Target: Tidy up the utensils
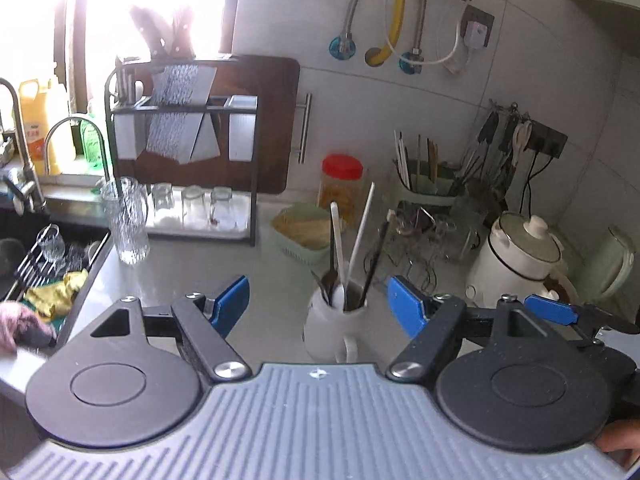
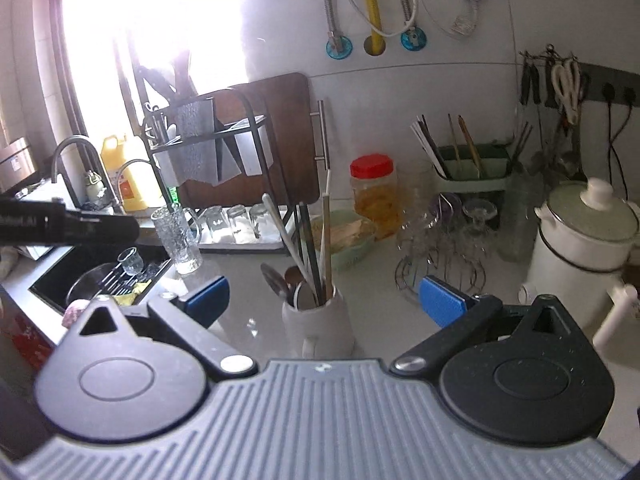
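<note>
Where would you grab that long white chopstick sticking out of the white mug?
Probably high on the white chopstick, on its bare upper shaft, coming from above: it leans clear of the others there, while its foot is crowded inside the white mug.

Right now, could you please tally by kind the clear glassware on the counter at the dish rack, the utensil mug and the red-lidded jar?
Upturned clear glass tumblers on the rack tray: 3
Tall textured clear glass jug: 1
White ceramic mug holding utensils: 1
Red-lidded clear plastic jar: 1
Total: 6
</note>
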`<state>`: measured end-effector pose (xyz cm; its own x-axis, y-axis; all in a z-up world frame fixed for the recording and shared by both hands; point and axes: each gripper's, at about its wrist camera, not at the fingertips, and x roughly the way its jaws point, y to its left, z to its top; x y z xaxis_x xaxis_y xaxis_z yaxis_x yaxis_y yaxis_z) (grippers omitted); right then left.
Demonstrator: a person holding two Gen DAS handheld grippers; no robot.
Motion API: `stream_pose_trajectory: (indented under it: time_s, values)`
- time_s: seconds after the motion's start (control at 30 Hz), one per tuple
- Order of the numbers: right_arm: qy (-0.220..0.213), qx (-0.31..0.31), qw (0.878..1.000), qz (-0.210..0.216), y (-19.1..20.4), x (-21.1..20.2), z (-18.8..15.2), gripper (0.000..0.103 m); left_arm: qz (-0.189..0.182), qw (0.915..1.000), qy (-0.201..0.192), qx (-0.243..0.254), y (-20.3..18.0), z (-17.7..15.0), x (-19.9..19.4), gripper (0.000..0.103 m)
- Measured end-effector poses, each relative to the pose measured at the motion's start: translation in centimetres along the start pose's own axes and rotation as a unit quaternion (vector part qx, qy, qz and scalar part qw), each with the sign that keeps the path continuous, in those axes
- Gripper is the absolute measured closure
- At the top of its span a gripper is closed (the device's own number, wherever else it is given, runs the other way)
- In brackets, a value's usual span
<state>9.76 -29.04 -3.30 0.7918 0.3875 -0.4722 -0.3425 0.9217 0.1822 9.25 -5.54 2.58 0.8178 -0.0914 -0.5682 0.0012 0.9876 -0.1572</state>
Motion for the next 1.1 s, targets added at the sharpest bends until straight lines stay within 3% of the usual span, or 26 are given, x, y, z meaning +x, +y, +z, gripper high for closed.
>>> stream_pose_trajectory:
  time_s: [0.43,1.1]
  values:
    - [0.003,0.007,1.000,0.007,0.5,-3.6,-3.0,0.000,0.011,0.9999,0.008,-0.003,-0.5,-4.3,-3.6,0.023]
    - [0.003,0.003,1.000,0.003,0.5,-6.9,-4.7,0.000,0.044,0.9988,0.011,-0.018,-0.7,-7.2,-6.6,0.023]
